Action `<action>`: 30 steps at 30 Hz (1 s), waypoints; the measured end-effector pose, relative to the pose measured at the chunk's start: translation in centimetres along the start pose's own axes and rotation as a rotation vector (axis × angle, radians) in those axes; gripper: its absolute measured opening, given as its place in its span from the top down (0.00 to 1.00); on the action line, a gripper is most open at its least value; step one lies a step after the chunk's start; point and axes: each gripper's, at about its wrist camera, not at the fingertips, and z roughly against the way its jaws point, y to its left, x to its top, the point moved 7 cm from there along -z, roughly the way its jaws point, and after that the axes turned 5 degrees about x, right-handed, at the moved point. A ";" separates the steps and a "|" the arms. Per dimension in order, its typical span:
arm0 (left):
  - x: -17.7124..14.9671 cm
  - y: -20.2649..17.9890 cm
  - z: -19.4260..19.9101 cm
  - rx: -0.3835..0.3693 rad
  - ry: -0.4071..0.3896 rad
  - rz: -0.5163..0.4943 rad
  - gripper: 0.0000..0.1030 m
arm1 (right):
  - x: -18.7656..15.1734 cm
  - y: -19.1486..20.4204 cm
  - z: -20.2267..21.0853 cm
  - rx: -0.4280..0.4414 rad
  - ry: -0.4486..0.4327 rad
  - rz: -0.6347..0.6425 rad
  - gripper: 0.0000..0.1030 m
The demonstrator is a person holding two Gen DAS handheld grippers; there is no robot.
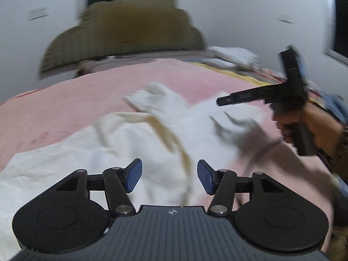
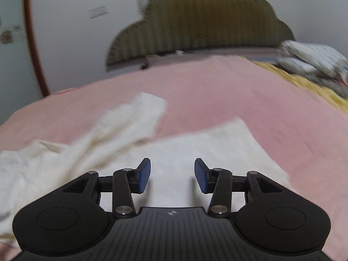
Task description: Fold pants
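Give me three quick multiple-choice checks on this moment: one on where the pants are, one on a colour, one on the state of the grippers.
1. Where do the cream-white cloth pants lie?
A. on the pink bed sheet
B. on a wooden floor
C. over a chair back

2. What colour are the ribbed pads on the left gripper?
A. red
B. blue
C. green

3. How do the left gripper and the right gripper stand?
A. both shut on cloth
B. only the left shut on cloth
C. both open, holding nothing

Key: 1 A, the pants are spread in a rumpled heap on the pink bed sheet below the olive scalloped headboard. 2 B, the pads show blue. 3 C, each wrist view shows a wide gap between the jaws with no cloth in it.
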 end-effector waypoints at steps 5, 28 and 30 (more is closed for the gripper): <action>-1.4 0.6 -2.8 -0.004 0.074 0.113 0.42 | 4.7 8.0 -5.7 0.087 -0.023 0.270 0.55; -1.1 -0.8 -2.2 0.010 0.024 0.069 0.38 | 7.9 3.9 -12.0 0.062 -0.005 0.007 0.92; -0.4 -1.4 -2.3 0.002 0.016 0.042 0.36 | 7.7 1.4 -9.2 0.078 -0.046 -0.099 0.92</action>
